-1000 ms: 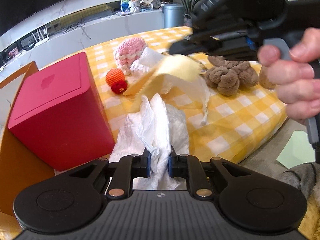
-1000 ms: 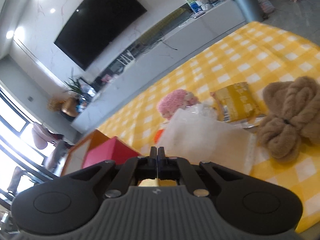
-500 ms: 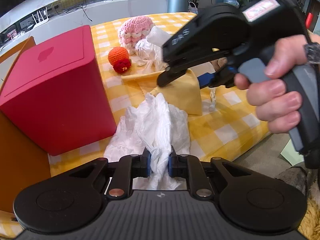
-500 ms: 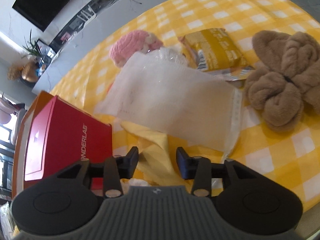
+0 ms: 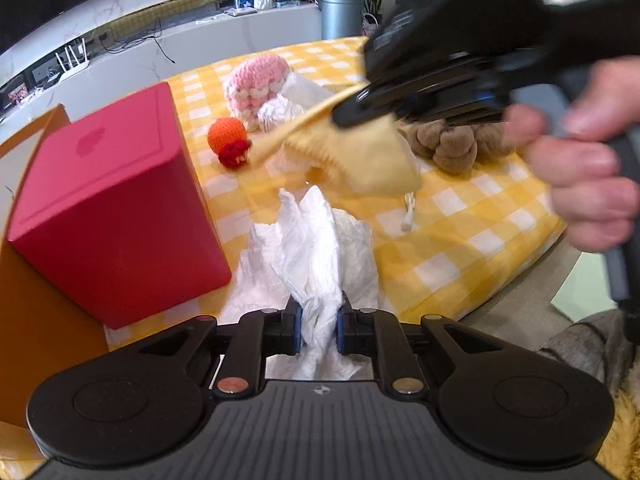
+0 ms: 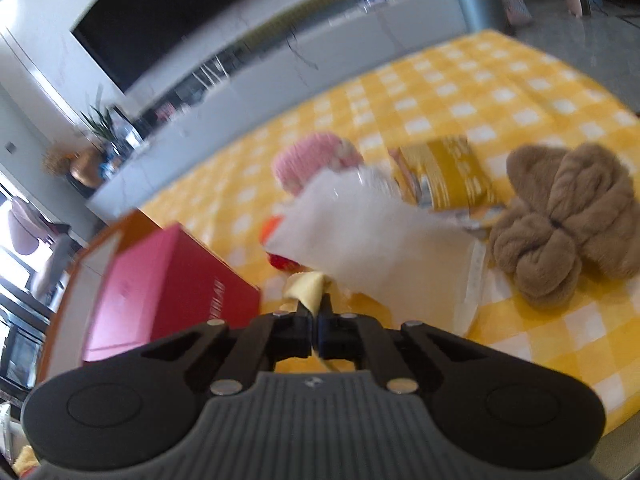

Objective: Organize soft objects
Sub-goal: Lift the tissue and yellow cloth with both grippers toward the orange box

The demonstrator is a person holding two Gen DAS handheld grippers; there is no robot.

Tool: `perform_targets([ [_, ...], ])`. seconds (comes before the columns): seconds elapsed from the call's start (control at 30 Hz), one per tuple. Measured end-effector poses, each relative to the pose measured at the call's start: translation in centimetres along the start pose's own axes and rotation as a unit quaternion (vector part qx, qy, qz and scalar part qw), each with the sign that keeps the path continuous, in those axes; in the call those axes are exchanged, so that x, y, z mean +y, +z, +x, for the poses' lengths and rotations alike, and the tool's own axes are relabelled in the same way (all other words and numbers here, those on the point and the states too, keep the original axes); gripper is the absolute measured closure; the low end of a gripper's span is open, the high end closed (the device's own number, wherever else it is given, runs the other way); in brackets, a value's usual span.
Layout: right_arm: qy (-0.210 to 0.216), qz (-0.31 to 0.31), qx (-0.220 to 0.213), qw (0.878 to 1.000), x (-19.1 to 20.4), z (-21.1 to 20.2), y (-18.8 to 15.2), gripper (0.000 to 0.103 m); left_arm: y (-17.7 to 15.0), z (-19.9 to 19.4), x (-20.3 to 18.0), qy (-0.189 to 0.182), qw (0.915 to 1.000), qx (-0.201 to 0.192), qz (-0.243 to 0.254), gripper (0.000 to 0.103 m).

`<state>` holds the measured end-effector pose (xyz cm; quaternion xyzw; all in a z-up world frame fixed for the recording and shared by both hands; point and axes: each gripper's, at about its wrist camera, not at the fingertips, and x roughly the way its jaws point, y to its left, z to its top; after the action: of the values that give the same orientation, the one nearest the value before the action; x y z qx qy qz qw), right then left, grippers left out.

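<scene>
My left gripper (image 5: 318, 320) is shut on a crumpled white cloth (image 5: 312, 248) that lies at the near edge of the yellow checked table (image 5: 460, 240). My right gripper (image 6: 316, 316) is shut on a pale yellow cloth (image 6: 306, 286); in the left wrist view that yellow cloth (image 5: 372, 156) hangs lifted above the table beyond the white one. A pink crochet toy (image 5: 256, 80), an orange crochet ball (image 5: 227, 136) and a brown plush knot (image 5: 452, 144) lie further back.
A red box (image 5: 108, 200) stands at the left inside an orange tray (image 5: 24, 288). A clear plastic bag (image 6: 372, 232) and a yellow snack packet (image 6: 448, 172) lie mid-table. The table's edge drops off at the right.
My right gripper closed on the yellow cloth and lifted it off the table. My left gripper has kept its hold on the white cloth.
</scene>
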<state>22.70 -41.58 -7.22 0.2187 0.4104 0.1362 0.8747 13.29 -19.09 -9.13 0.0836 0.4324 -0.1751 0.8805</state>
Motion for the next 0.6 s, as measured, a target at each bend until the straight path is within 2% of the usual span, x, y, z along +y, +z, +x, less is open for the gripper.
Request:
perform_targets([
  [0.3, 0.037, 0.029, -0.131, 0.990, -0.4, -7.9, 0.0, 0.103, 1.4, -4.1, 0.4, -0.028, 0.9983, -0.048, -0.021, 0.086],
  [0.6, 0.032, 0.023, -0.189, 0.981, -0.5, -11.7, -0.2, 0.103, 3.7, -11.5, 1.6, -0.017, 0.9894, -0.142, -0.025, 0.086],
])
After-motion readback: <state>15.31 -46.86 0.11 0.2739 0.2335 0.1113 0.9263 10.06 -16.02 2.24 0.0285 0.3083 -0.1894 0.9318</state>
